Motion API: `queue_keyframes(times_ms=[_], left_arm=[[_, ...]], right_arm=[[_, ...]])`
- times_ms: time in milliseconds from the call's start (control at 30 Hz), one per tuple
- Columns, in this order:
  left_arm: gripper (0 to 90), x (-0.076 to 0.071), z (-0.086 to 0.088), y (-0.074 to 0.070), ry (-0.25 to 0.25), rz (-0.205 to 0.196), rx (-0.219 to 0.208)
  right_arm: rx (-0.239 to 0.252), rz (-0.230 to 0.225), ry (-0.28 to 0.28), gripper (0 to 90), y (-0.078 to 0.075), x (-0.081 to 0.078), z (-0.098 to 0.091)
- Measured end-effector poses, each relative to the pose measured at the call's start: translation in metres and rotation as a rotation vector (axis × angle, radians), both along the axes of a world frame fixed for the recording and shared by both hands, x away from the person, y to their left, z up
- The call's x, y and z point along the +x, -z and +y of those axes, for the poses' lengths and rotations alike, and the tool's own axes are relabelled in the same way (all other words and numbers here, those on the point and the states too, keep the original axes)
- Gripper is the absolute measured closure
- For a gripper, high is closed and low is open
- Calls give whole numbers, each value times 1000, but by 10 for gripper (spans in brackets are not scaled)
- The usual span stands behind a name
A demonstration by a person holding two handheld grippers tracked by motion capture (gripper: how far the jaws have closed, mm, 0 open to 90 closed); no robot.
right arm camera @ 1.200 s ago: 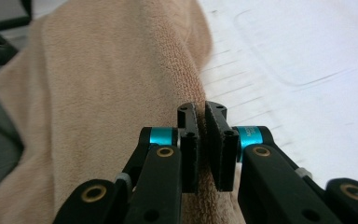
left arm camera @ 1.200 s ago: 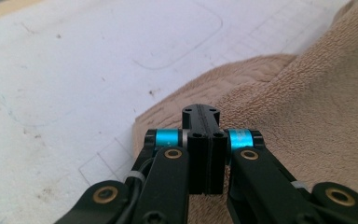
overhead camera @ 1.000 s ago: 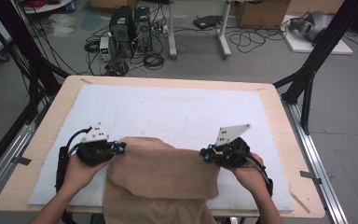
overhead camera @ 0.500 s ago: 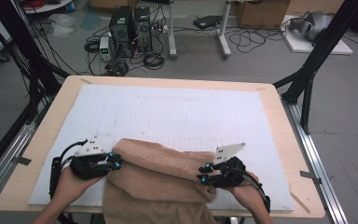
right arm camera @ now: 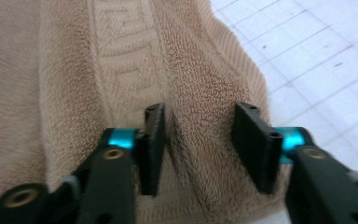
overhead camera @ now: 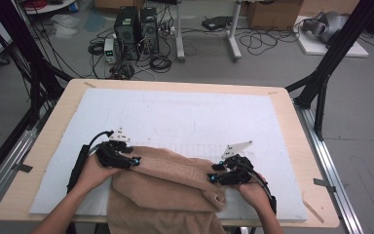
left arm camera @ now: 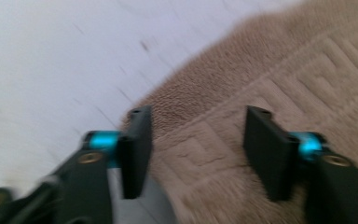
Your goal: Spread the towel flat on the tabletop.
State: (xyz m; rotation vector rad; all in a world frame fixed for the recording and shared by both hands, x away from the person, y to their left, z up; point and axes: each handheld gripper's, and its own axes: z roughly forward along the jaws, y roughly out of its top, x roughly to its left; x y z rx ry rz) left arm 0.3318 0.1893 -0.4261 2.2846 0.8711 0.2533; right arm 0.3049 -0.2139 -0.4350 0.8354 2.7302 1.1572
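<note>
A tan towel [overhead camera: 170,187] with a woven key-pattern band lies folded on the white mat [overhead camera: 190,117], and its lower part hangs over the table's front edge. My left gripper [overhead camera: 134,161] rests at the towel's left corner. Its jaws have just been opening, and in the left gripper view [left arm camera: 198,149] they stand apart over the towel edge [left arm camera: 223,140] without pressing it. My right gripper [overhead camera: 214,178] sits at the towel's right end. Its jaws have also just been opening, and a thick fold of towel [right arm camera: 200,140] lies loose between them [right arm camera: 200,149].
The wooden table [overhead camera: 44,146] carries the mat, which has faint grid lines. Black frame posts [overhead camera: 326,83] stand at the left and right sides. Computers and cables [overhead camera: 136,34] lie on the floor beyond the far edge.
Both grippers have come down toward the table's front with the towel's upper edge, and their jaws have parted. The towel now lies in a fold on the mat, released.
</note>
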Motion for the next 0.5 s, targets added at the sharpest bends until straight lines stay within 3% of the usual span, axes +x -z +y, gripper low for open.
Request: queue_keyframes(times_ms=[67, 100, 133, 300, 500], left_arm=[[740, -5, 3, 5, 16, -5, -11], [787, -7, 4, 4, 12, -4, -34], [823, -7, 5, 2, 18, -10, -31], [846, -10, 7, -9, 2, -54, -42], [847, -13, 11, -40, -22, -146, -102]], right_arm=[[8, 0, -12, 741, -1, -1, -2], [5, -8, -22, 767, -3, -1, -2], [-13, -16, -35, 784, -6, -1, -1], [-30, -59, -71, 801, -28, 2, 3], [-36, -124, -78, 802, -62, 9, 5]])
